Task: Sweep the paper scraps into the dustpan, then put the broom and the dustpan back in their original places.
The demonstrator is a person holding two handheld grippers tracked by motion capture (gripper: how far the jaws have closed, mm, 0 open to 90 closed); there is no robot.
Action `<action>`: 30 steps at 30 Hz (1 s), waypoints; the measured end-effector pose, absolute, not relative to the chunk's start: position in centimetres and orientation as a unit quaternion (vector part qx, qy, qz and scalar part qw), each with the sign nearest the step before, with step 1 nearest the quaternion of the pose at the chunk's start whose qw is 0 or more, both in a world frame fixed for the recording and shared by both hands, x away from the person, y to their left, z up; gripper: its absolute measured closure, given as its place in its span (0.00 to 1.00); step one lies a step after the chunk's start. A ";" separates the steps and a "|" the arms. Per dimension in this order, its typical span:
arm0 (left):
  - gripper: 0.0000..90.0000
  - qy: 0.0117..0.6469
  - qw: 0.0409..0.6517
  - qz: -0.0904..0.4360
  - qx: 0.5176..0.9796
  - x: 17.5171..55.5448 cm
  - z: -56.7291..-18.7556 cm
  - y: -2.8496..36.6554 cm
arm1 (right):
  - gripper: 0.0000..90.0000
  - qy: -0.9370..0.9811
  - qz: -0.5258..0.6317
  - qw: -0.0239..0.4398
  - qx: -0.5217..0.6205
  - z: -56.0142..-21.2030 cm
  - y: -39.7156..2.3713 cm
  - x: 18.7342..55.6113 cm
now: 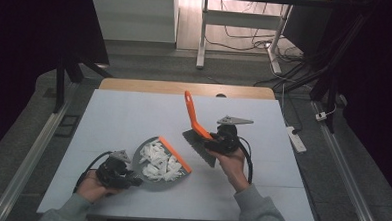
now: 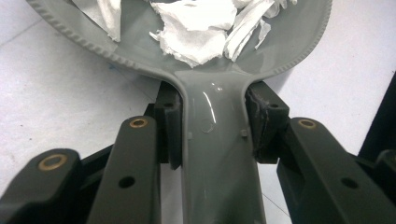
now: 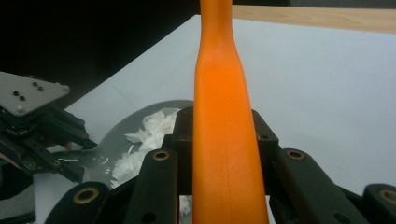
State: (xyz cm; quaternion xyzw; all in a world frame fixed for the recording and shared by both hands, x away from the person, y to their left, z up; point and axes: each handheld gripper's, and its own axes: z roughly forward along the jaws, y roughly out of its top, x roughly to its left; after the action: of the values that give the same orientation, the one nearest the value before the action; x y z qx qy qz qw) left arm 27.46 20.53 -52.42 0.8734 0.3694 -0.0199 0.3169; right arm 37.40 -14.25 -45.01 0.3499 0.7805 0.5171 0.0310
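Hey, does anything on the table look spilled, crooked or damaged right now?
Nothing stands out. The torn white paper scraps all lie inside the grey dustpan, held by the left gripper; the right gripper holds the orange-handled brush beside it.

Dustpan: glossy grey plastic, smooth, ridged rim. Paper scraps: white, matt, torn edges. Brush handle: orange plastic, satin, finely grained. Tabletop: matt white sheet, bare wood strip at 12 o'clock. Claw arms: matt black plastic w/ brass-look rivets.
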 end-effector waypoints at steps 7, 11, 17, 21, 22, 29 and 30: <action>0.68 0.376 0.342 0.001 0.861 27.1 -52.0 20.9 | 0.78 0.778 0.520 0.055 0.349 -45.0 -16.0 36.7; 0.68 0.382 0.354 0.008 0.854 26.9 -51.8 20.9 | 0.78 0.776 0.523 0.066 0.347 -44.9 -17.0 36.2; 0.68 0.397 0.365 0.015 0.842 26.5 -51.5 21.0 | 0.78 0.778 0.523 0.073 0.341 -44.9 -18.2 35.5; 0.68 0.416 0.381 0.022 0.826 26.3 -51.2 21.2 | 0.78 0.776 0.523 0.076 0.344 -45.0 -18.9 35.0; 0.68 0.421 0.383 0.025 0.822 26.3 -51.1 21.3 | 0.78 0.776 0.523 0.076 0.344 -45.0 -19.1 34.9; 0.68 0.445 0.394 0.029 0.804 26.1 -51.1 21.6 | 0.78 0.779 0.513 0.077 0.353 -45.4 -20.5 33.9; 0.68 0.450 0.395 0.031 0.801 26.0 -51.1 21.7 | 0.78 0.779 0.513 0.078 0.353 -45.5 -20.7 33.7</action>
State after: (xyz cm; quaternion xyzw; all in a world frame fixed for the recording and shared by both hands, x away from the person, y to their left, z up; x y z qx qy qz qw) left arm 26.03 21.67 -51.09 0.8006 0.4499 0.0306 0.3946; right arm 33.74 -20.66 -45.48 0.3533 0.7787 0.5126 0.0778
